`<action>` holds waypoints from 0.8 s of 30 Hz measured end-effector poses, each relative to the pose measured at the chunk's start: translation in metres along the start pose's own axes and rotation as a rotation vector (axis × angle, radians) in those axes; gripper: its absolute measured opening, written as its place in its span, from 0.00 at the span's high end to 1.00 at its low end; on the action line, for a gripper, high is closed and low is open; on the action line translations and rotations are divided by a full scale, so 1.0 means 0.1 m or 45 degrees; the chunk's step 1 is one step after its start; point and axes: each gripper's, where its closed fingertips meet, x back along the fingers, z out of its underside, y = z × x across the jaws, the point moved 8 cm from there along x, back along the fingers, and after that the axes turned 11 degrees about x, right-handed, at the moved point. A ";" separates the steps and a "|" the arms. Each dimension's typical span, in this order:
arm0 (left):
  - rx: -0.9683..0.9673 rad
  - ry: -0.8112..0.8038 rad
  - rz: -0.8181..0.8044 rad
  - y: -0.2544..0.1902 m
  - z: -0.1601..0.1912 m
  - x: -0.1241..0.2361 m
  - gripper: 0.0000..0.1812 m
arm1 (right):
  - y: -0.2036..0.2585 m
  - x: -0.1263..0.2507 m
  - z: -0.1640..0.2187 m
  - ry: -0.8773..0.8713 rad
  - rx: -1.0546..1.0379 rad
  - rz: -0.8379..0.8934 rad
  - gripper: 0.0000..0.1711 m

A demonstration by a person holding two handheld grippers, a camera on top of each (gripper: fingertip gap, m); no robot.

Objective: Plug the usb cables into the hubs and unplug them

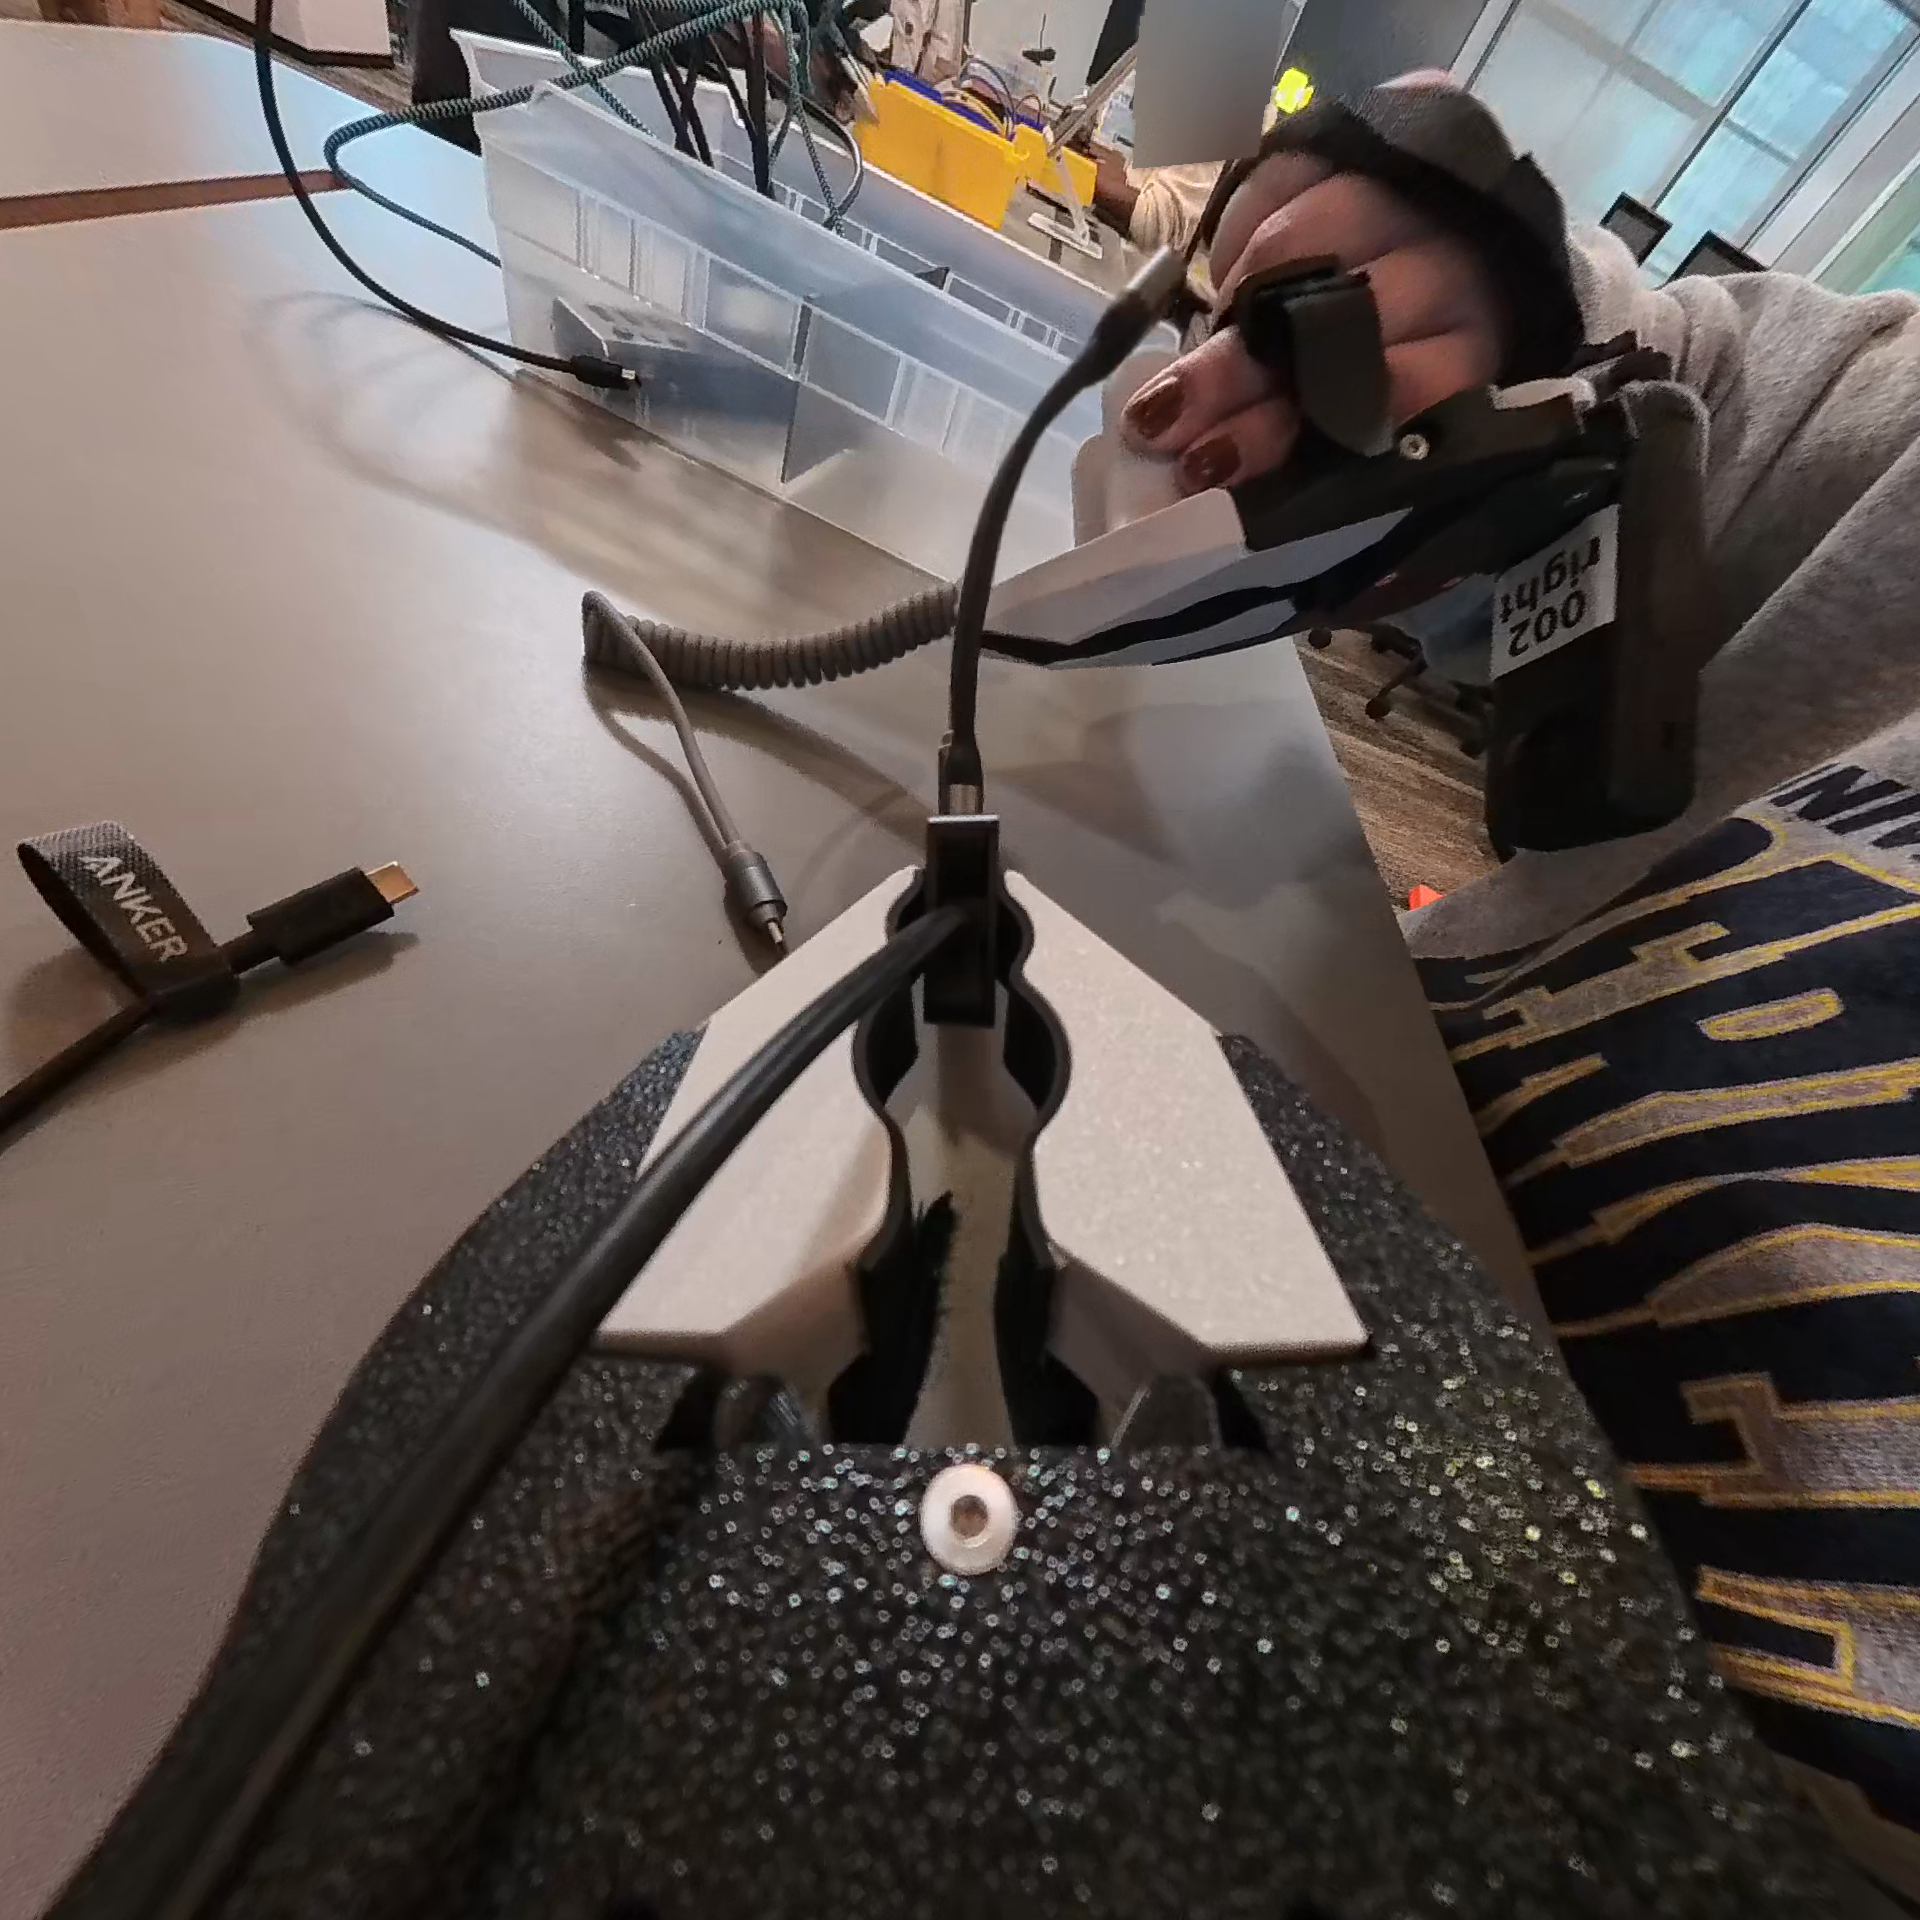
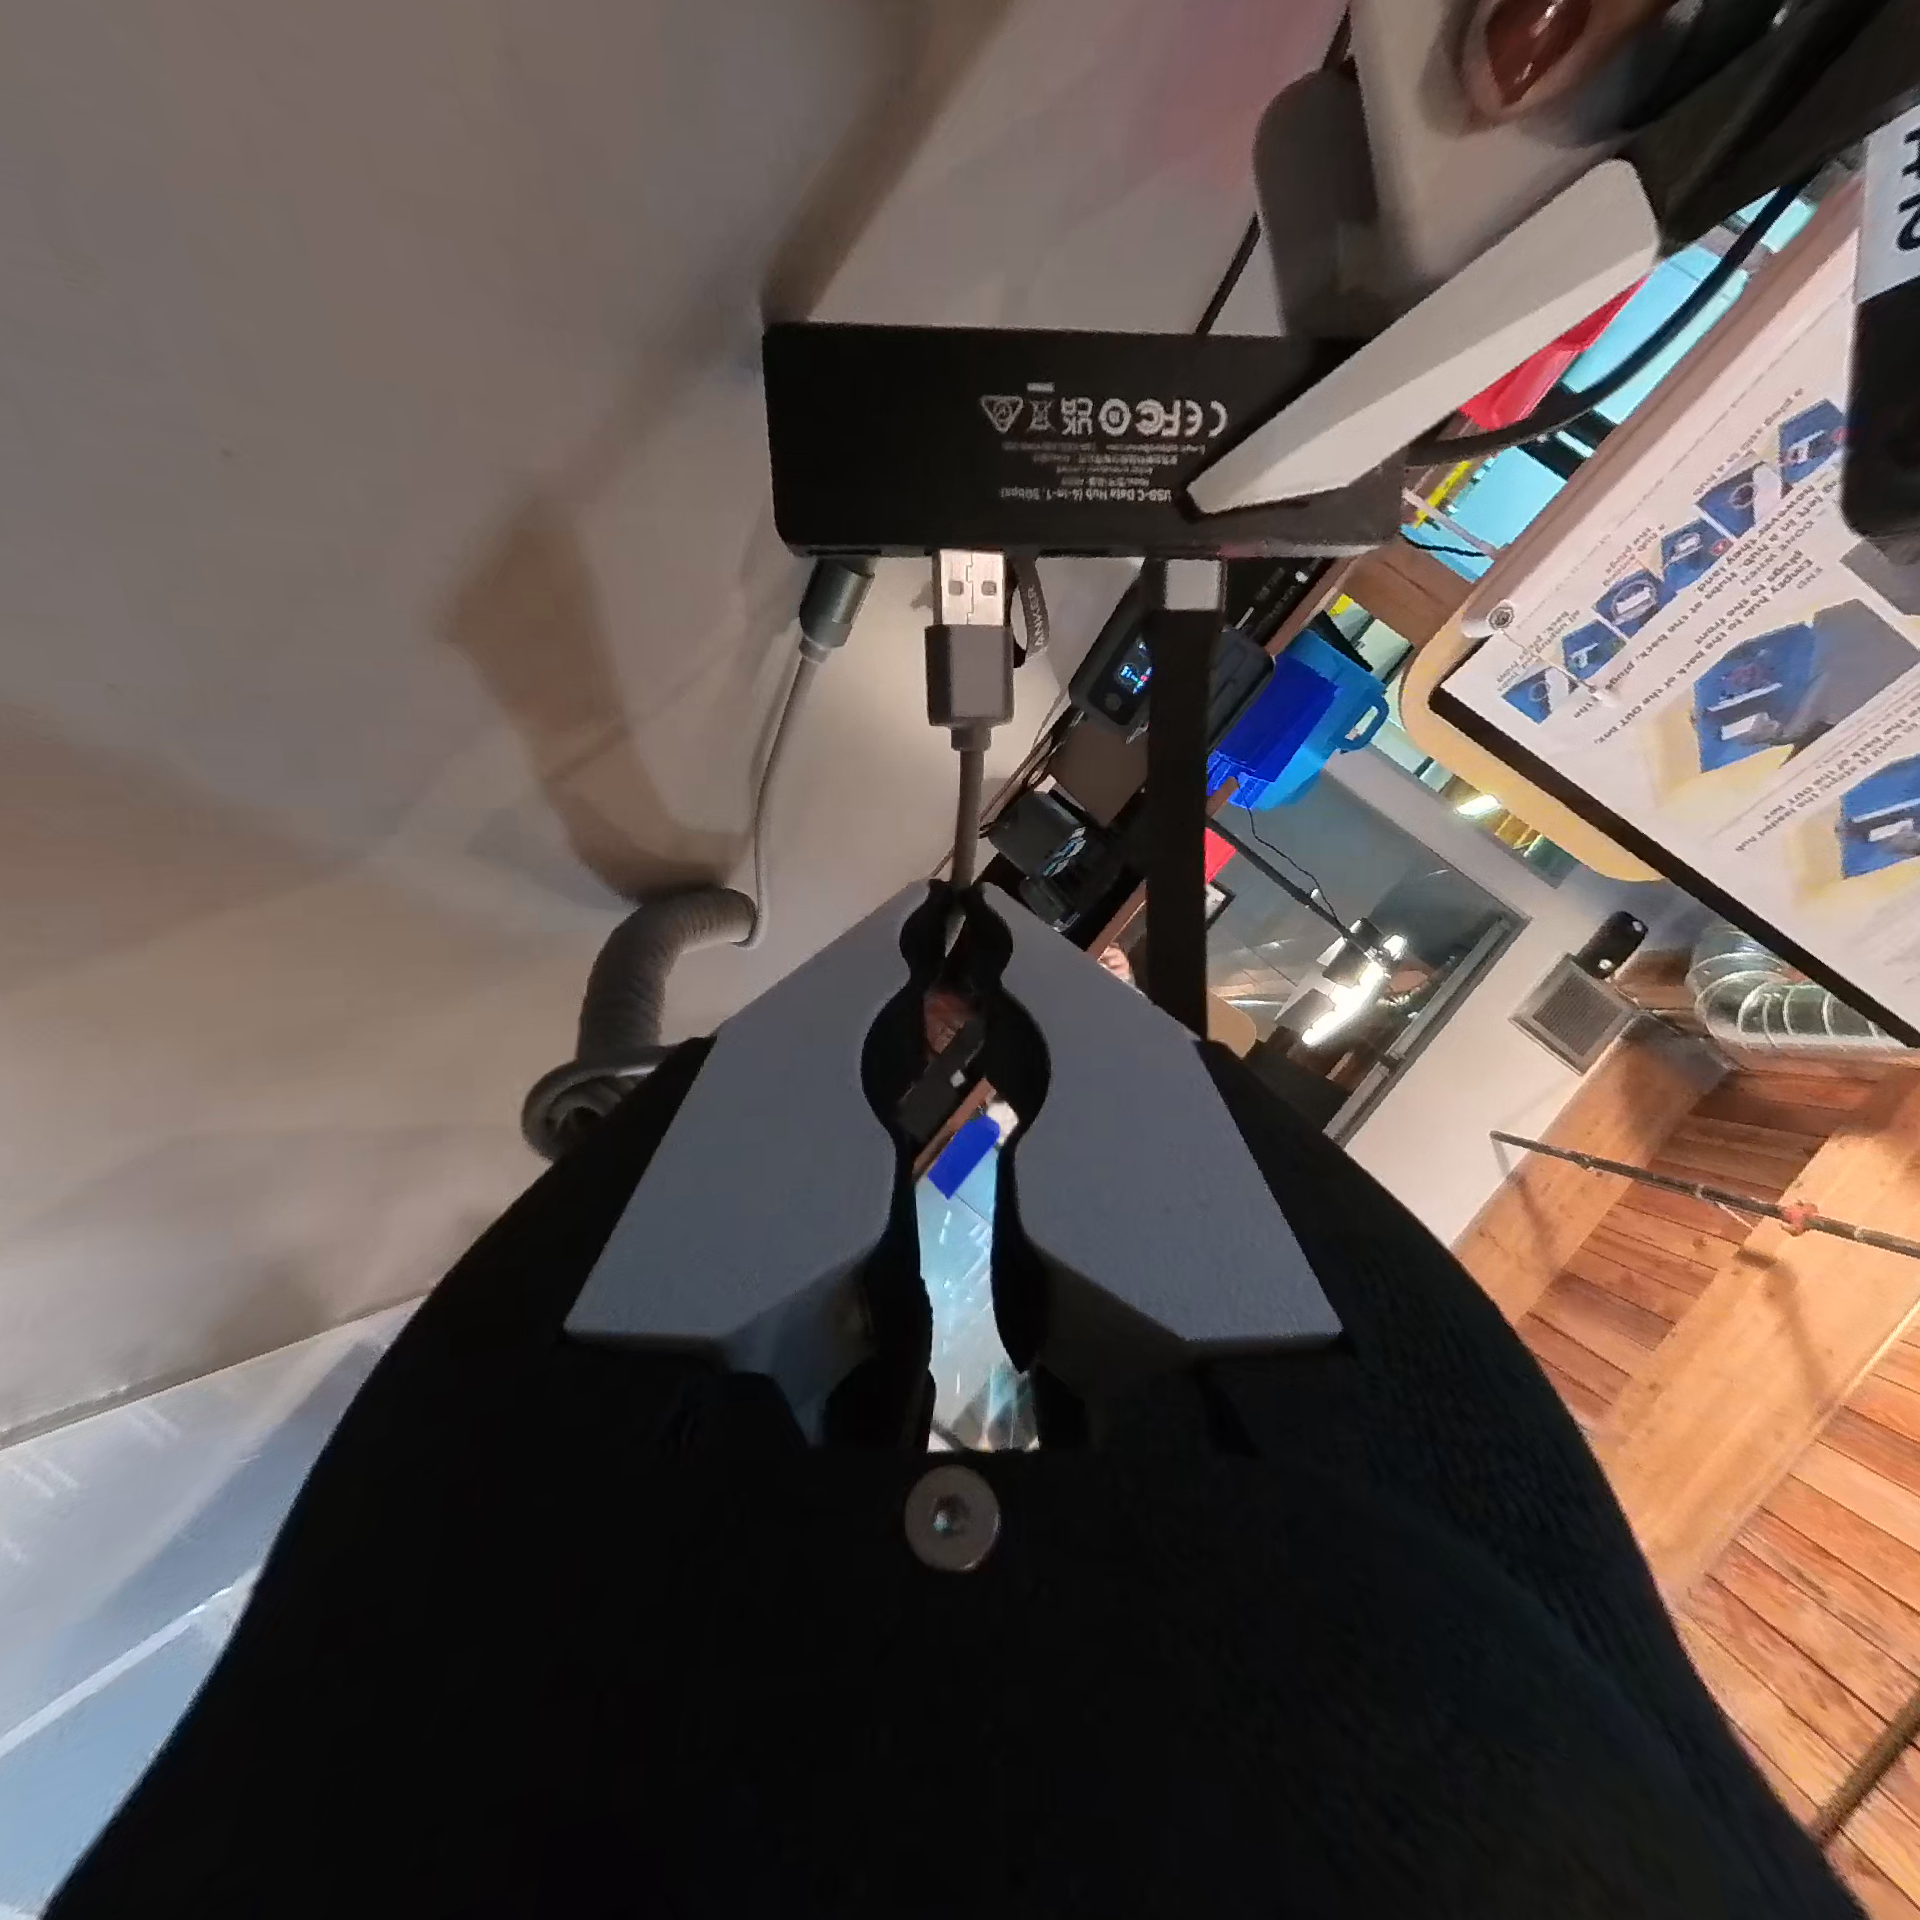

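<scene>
My left gripper point(image 1: 961, 883) is shut on a black USB hub point(image 1: 961, 935), held edge-on above the table; the hub's own black cable point(image 1: 665, 1184) trails back over the left finger. A dark grey cable's USB-A plug point(image 1: 961, 790) sits at the hub's port with bare metal still showing point(image 2: 971, 587). My right gripper point(image 2: 956, 909) is shut on that cable point(image 2: 966, 800) a little behind the plug. In the left wrist view it point(image 1: 1003, 623) reaches in from the right. The hub's flat face point(image 2: 987, 436) shows in the right wrist view, pinched by the left gripper point(image 2: 1205, 488).
On the grey table point(image 1: 312, 571) lie a coiled grey cable point(image 1: 790, 649), a black strapped cable with a USB-C plug point(image 1: 332, 914), and a clear bin point(image 1: 727, 291) holding cables. The table edge and the person's sweatshirt point(image 1: 1714, 1143) are close on the right. My hands' fingertips stand some 8 cm from each other.
</scene>
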 end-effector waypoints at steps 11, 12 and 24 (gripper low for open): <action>-0.027 0.004 -0.002 -0.01 0.00 0.00 0.95 | 0.01 0.06 0.00 -0.041 0.020 -0.013 0.99; -0.032 0.005 0.000 -0.01 0.00 0.00 0.95 | 0.01 0.06 0.00 -0.046 0.018 -0.015 1.00; -0.157 0.037 0.042 -0.07 0.02 -0.01 0.95 | 0.00 0.09 -0.03 -0.045 0.096 -0.001 1.00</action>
